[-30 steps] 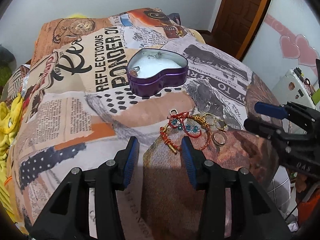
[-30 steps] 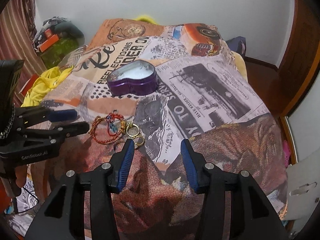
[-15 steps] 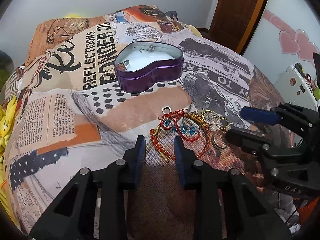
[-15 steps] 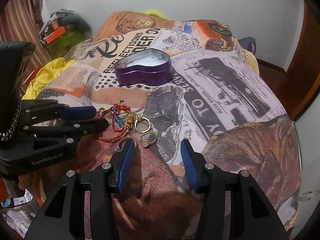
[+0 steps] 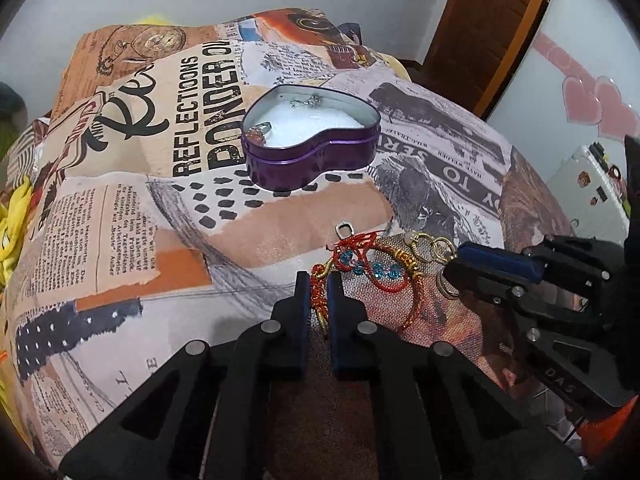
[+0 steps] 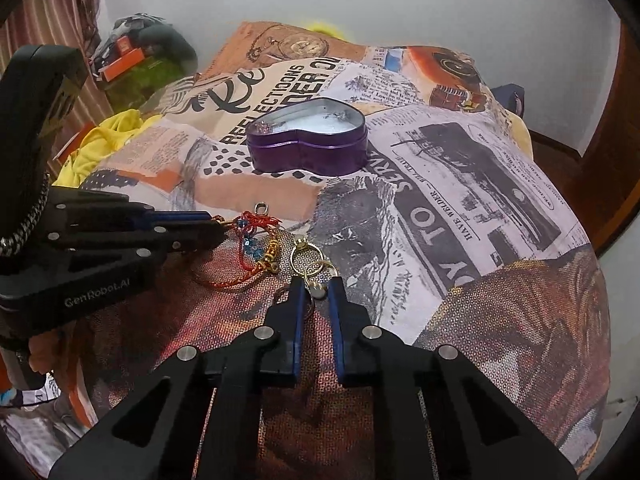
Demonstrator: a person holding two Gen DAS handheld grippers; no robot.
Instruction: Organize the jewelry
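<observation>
A heart-shaped purple tin (image 5: 310, 148) with a glossy metal wall and a white padded lining sits open on the bed (image 5: 120, 208), whose cover is a soft printed collage of newspaper text, orange patches and black dots. Inside the tin, a small ring with a pale stone (image 5: 260, 130) lies near the left lobe and a tiny silver piece (image 5: 310, 100) lies at the far rim. Nearer the cameras, well apart from the tin, a tangle of jewelry rests on the cover: a red corded bracelet (image 5: 372, 268) with turquoise beads, gold wire coils and a small silver clasp, and just beside it several thin gold rings (image 6: 306, 258). The left tool (image 5: 318, 284), black with blue pads, has its fingers drawn close with the red cord end and a gold bar of the bracelet between them, seemingly pinched. The right tool (image 6: 318, 292) has its blue-padded fingers close around one gold ring with a pale stone; whether the pads truly press it I cannot tell. Each tool's black body crowds the other's view of the pile. A yellow cloth (image 6: 100, 140) lies bunched at the bed's left edge, and a wooden door (image 5: 488, 20) stands beyond.
</observation>
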